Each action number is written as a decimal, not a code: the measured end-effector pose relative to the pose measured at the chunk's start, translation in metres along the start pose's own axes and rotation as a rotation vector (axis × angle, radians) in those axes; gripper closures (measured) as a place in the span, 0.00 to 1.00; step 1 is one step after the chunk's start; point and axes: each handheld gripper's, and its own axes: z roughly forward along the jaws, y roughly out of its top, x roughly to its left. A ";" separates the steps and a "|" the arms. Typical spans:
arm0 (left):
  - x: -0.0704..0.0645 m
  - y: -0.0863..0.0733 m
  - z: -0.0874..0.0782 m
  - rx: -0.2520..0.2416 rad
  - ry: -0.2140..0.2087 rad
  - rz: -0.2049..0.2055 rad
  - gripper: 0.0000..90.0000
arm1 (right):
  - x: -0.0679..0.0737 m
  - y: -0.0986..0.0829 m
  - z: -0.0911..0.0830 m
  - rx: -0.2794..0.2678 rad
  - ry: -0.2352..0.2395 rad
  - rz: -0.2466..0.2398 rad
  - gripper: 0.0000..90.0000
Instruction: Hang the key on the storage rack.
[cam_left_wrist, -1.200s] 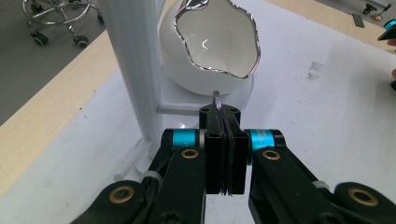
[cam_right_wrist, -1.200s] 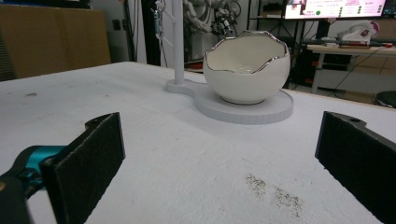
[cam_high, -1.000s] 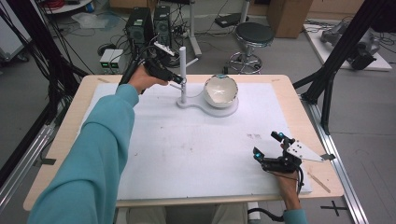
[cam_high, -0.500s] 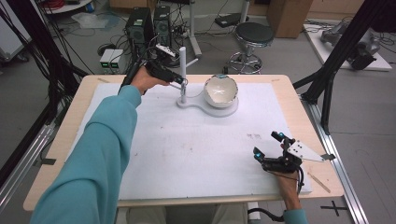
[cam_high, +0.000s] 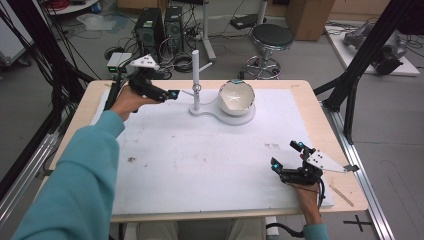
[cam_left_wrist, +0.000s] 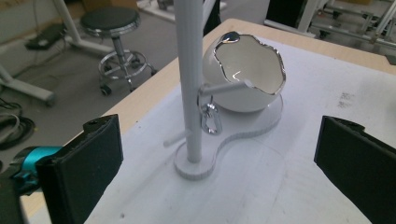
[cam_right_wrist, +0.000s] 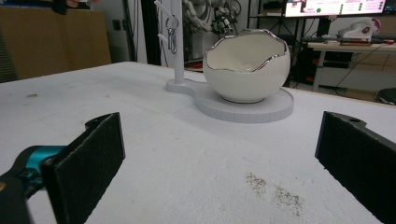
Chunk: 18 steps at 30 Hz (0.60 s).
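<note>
- The left gripper is held above the far left of the bench, the teal-sleeved forearm reaching forward, jaws spread wide and empty, aimed at the white stand.
- A small metal clasp hangs from a peg on the stand's post; the egg-shaped bowl sits on the stand's round base, just beside the post.
- The right gripper rests low at the near right of the white mat, well apart from the stand, jaws wide apart, holding nothing.

The stand's post runs off the frame's top edge.
</note>
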 end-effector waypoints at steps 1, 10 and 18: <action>-0.004 -0.006 -0.010 -0.012 0.008 0.002 0.02 | 0.000 0.000 0.000 0.002 0.001 -0.002 0.01; -0.037 -0.078 -0.067 -0.176 -0.002 0.006 0.02 | 0.000 0.000 0.000 -0.001 0.004 0.018 0.01; -0.063 -0.135 -0.081 -0.266 0.007 -0.037 0.02 | -0.001 0.000 0.000 -0.004 0.001 0.011 0.01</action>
